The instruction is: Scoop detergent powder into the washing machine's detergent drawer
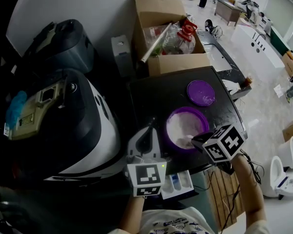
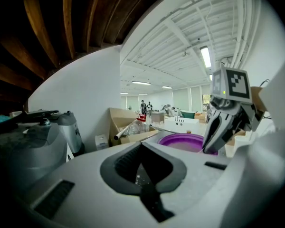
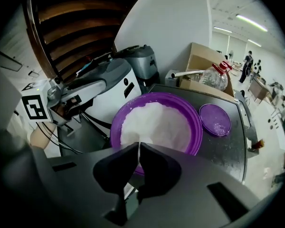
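Note:
A purple bowl full of white detergent powder stands on the black table. My right gripper hangs over the bowl's near rim, shut on the thin white handle of a scoop. My left gripper is shut and empty, just left of the bowl at the table's near edge. The left gripper view shows the bowl ahead and the right gripper dipping to its rim. The white detergent drawer sticks out below the table edge, between my hands.
The washing machine fills the left side. The bowl's purple lid lies behind the bowl. An open cardboard box with a plastic bottle stands at the table's far end. A dark appliance sits far left.

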The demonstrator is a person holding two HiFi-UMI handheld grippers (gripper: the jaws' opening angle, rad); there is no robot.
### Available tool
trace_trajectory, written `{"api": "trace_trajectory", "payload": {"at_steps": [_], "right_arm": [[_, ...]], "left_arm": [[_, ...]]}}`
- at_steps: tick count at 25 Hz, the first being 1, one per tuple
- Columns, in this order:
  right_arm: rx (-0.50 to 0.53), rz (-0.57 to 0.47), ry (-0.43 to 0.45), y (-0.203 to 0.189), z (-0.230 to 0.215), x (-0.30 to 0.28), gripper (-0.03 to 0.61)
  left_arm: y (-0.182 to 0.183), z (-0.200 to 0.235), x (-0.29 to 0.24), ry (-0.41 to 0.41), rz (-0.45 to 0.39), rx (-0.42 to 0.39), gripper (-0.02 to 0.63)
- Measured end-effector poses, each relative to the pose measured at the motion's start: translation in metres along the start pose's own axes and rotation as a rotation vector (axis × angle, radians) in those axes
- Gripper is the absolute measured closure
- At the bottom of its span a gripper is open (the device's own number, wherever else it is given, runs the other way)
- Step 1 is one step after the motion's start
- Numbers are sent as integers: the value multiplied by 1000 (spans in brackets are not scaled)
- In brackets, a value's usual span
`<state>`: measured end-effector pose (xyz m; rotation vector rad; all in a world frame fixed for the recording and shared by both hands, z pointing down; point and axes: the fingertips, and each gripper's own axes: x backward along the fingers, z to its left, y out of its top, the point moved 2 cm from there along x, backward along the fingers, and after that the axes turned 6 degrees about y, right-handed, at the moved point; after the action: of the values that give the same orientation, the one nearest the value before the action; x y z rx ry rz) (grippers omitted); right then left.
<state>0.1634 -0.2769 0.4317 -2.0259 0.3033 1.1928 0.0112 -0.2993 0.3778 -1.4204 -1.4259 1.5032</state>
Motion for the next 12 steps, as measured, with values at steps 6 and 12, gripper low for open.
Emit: {"api": "trace_trajectory", "payload": {"at_steps": [6,12], "right_arm": [[-51,-49,-21,0,-6,0,557],[-119,-127,-17,6,-7,2,557]], "left_arm": [[-1,3,1,7,1,3,612],[0,3,2,8,-3,7,611]]}}
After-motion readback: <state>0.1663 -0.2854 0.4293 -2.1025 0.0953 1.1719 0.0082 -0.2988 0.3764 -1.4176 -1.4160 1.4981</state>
